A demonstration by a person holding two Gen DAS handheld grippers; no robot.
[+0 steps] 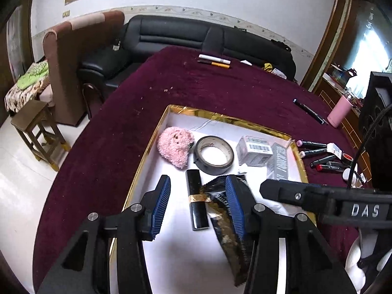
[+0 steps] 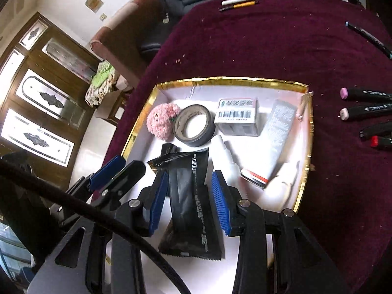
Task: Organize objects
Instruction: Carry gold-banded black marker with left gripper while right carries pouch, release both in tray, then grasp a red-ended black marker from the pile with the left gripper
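A white box with a gold rim [image 1: 227, 118] [image 2: 230, 80] sits on the maroon table. It holds a pink fluffy ball [image 1: 174, 147] [image 2: 161, 120], a roll of dark tape [image 1: 213, 155] [image 2: 194, 125], a barcoded white box [image 1: 254, 150] [image 2: 237, 116], a grey tube [image 1: 278, 161] [image 2: 278, 132], a black stick with gold band [image 1: 197, 201], a black foil packet [image 1: 229, 230] [image 2: 189, 205] and a white bottle [image 2: 226, 158]. My left gripper [image 1: 198, 204] is open over the black stick. My right gripper [image 2: 189, 203] is open, its fingers either side of the packet.
Several markers [image 1: 321, 155] [image 2: 365, 105] lie on the table right of the box. A black pen [image 1: 310, 111] [image 2: 370, 39] lies farther back. Two more pens [image 1: 214, 61] [image 2: 238, 2] lie at the far edge. A black sofa [image 1: 176, 36] and a chair [image 1: 73, 56] stand behind.
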